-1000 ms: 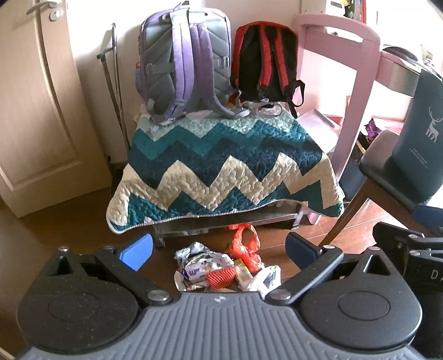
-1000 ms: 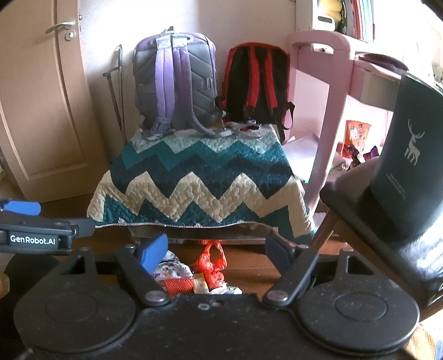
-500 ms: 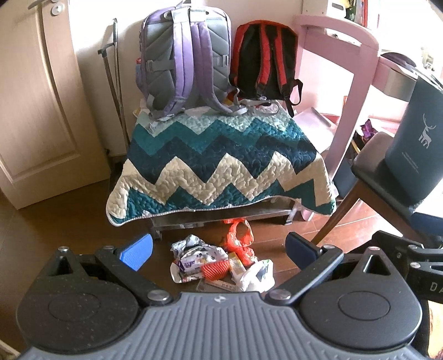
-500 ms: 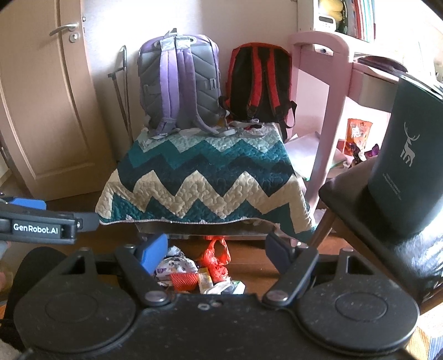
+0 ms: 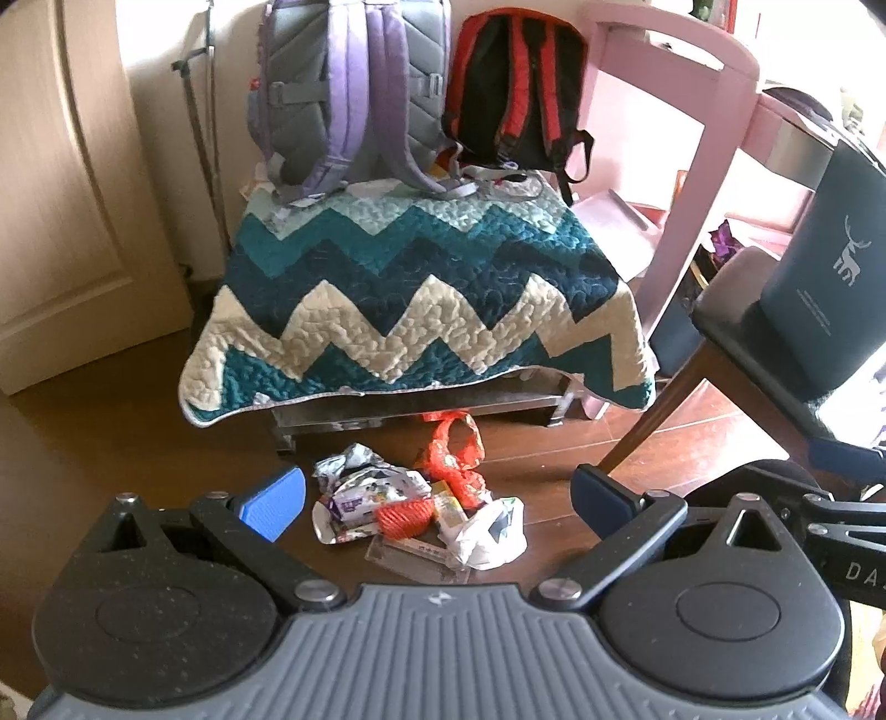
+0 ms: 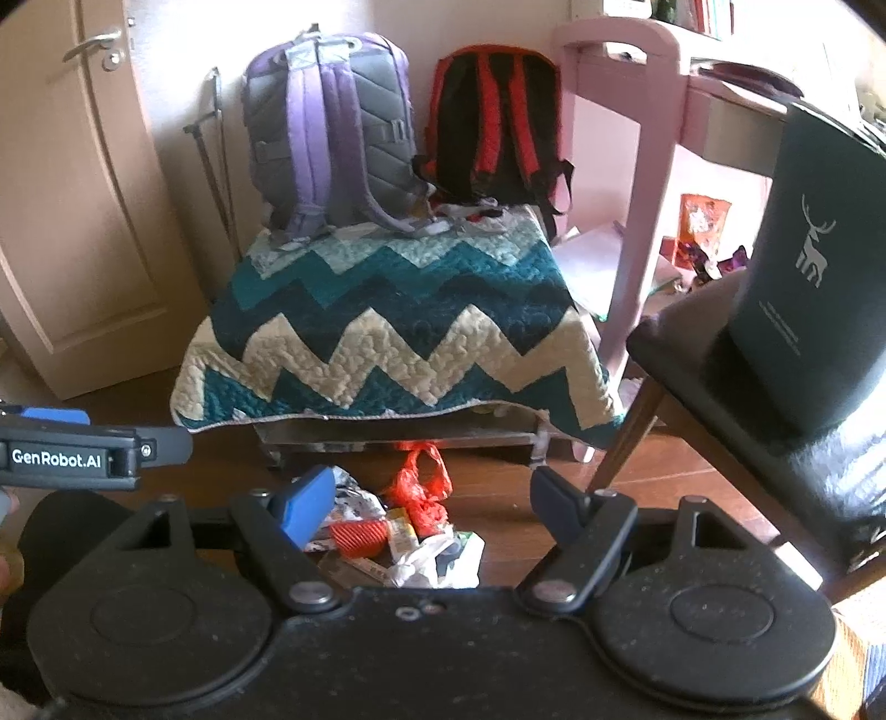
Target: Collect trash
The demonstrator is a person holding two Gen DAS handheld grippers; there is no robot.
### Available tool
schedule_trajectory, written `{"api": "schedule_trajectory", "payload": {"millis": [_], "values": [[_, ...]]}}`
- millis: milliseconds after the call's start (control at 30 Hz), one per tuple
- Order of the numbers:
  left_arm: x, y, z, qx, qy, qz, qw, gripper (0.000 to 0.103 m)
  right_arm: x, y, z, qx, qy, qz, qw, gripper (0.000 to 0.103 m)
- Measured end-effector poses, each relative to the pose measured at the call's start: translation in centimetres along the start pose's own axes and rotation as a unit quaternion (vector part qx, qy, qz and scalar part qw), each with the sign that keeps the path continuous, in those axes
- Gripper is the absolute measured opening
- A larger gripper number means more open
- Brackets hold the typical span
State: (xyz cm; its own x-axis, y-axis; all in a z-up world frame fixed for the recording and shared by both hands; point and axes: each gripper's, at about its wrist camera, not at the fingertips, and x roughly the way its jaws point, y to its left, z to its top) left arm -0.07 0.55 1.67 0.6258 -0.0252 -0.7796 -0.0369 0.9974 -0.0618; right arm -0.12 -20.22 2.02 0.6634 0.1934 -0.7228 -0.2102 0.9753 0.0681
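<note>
While spread wide with nothing between the blue pads, left gripper [image 5: 437, 495] hovering over the brown wooden floor [image 5: 111, 443], framing a small heap of crumpled trash [image 5: 418, 507]. In that heap: silvery foil wrappers [image 5: 365, 487], a ribbed orange-red piece [image 5: 403, 514], a white plastic bag [image 5: 487, 533], a clear flat plastic packet [image 5: 415, 554] nearest the camera, and a knotted orange plastic bag [image 5: 457, 459] at the far side. Right gripper [image 6: 432, 495] likewise gaping and empty, aimed at the same heap [image 6: 404, 531], the blue left finger pad [image 6: 307, 501] covering the foil wrappers that the left view shows whole.

Beyond the heap, a low metal-framed bench [image 5: 421, 407] draped in a teal, navy and cream zigzag quilt [image 5: 421, 299]. On top, against the wall, a grey and lilac backpack [image 5: 354, 94] beside a black and red backpack [image 5: 515, 88].

Only in the right view: the cream door's metal handle [image 6: 91, 44], an orange snack packet [image 6: 703, 219] under the pink desk [image 6: 648, 138], and the left tool's black bar marked GenRobot.AI [image 6: 66, 457] at the left edge. Only in the left view: the right tool's black body [image 5: 819, 531] at the right edge. In both, a dark teal paper bag with a white deer [image 5: 830, 277] standing on a black padded chair seat [image 5: 775, 365].
</note>
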Motion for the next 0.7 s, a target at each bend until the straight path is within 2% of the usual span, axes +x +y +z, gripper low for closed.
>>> {"api": "schedule_trajectory", "payload": {"millis": [267, 433, 567, 700], "values": [[3.1, 0.2, 1.0, 0.002, 0.009, -0.032, 0.9994, 0.103, 2.2, 0.1, 0.6, 0.000, 0.017, -0.041, 0.999, 0.078], [5.6, 1.4, 2.1, -0.010, 0.010, -0.044, 0.9989, 0.103, 4.9, 0.2, 1.5, 0.001, 0.032, -0.052, 0.998, 0.078], [8.4, 2.6, 2.7, -0.017, 0.005, -0.034, 0.9993, 0.103, 8.8, 0.0, 1.8, 0.013, 0.039, -0.039, 0.998, 0.078], [12.8, 4.6, 3.4, -0.033, 0.019, -0.001, 0.9993, 0.103, 14.2, -0.2, 1.6, 0.012, 0.063, -0.019, 0.998, 0.077]]}}
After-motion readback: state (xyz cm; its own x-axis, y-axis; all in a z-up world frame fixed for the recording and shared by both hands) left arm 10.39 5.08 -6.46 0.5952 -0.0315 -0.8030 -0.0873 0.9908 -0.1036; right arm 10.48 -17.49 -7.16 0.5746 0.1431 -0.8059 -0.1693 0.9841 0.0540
